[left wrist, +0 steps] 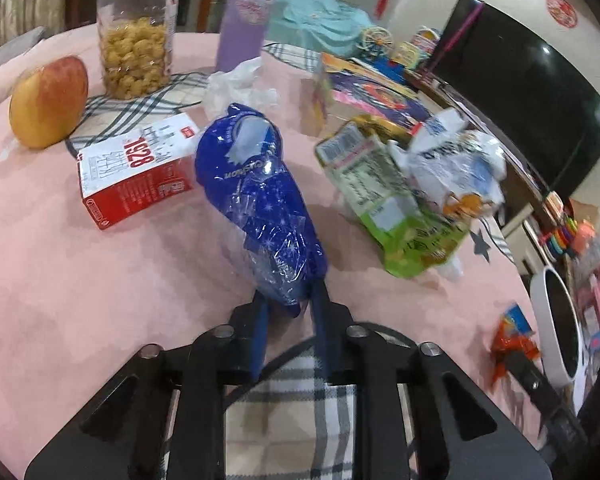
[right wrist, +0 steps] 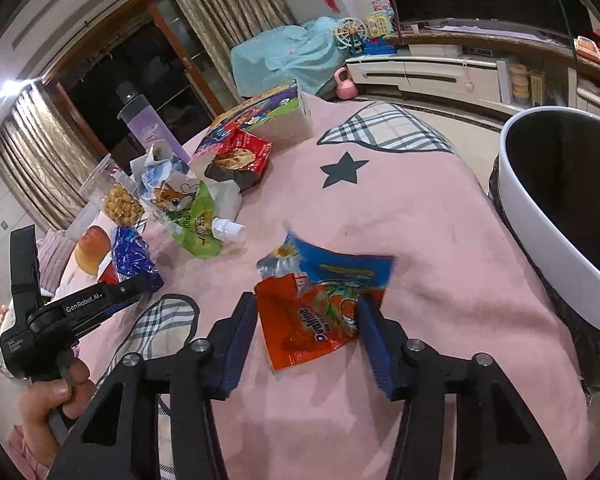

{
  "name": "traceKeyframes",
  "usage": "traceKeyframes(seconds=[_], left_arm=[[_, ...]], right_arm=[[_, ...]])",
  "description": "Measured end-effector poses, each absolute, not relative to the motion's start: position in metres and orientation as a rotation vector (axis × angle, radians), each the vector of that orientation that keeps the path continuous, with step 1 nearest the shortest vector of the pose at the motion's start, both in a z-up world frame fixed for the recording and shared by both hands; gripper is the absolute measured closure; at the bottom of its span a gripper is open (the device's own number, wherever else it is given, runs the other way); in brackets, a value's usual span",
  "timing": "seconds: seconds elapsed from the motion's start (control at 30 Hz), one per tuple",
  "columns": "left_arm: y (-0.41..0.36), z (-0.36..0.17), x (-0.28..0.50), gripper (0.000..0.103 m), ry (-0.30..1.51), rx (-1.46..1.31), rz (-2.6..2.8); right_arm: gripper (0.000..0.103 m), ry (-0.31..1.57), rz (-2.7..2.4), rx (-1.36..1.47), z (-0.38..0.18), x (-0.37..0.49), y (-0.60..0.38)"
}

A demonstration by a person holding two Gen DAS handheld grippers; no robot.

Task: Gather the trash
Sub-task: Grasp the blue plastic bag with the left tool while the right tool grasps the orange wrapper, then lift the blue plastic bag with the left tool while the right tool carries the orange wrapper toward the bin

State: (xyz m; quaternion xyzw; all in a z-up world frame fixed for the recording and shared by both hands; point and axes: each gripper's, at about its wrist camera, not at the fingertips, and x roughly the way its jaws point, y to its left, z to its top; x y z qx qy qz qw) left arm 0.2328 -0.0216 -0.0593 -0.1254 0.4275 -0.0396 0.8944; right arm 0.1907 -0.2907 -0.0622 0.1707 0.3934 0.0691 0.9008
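The left gripper (left wrist: 290, 296) has its two blue fingers pinched close on the near end of a crinkly blue plastic wrapper (left wrist: 260, 204), which juts away from it above the pink cloth (left wrist: 100, 280); whether its far end touches the cloth cannot be told. The right gripper (right wrist: 308, 320) stands wide apart and grips nothing, its ribbed blue pads flanking a glossy orange and blue snack packet (right wrist: 320, 300) lying crumpled and flat on the soft, fuzzy cloth. In the right wrist view a bare hand (right wrist: 48, 404) clasps the left tool's black handle low at the left. To the right stands a round white bin (right wrist: 552, 248) with a dark inside. Farther off lie a green spouted pouch (right wrist: 198, 224), a red foil bag (right wrist: 242, 160) and a white crumpled wrapper (left wrist: 456, 160). At far left sit a red and white carton (left wrist: 136, 176), a smooth apple (left wrist: 50, 102) and a clear tub of puffed snacks (left wrist: 138, 40).
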Motion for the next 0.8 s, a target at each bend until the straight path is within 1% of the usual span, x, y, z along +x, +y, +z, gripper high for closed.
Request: traceKeyframes(seconds=[0.03, 0.07, 0.1, 0.23, 0.5, 0.8], left_arm=[[-0.023, -0.058, 0.229, 0.087, 0.882, -0.255, -0.086], [-0.023, -0.057, 0.224, 0.088, 0.878, -0.253, -0.095], [-0.024, -0.056, 0.220, 0.088, 0.878, -0.253, -0.101], [-0.027, -0.055, 0.196, 0.091, 0.882, -0.251, -0.139], [-0.056, -0.046, 0.148, 0.091, 0.890, -0.208, -0.254], [-0.101, -0.030, 0.113, 0.092, 0.873, -0.133, -0.367]], right_arm=[[0.069, 0.806, 0.151, 0.359, -0.060, 0.188, -0.291], [0.094, 0.802, 0.157, 0.364, -0.059, 0.187, -0.291], [0.102, 0.810, 0.165, 0.369, -0.059, 0.187, -0.291], [0.101, 0.810, 0.181, 0.371, -0.057, 0.179, -0.292], [0.101, 0.772, 0.197, 0.386, -0.045, 0.153, -0.298], [0.101, 0.721, 0.181, 0.406, -0.032, 0.119, -0.317]])
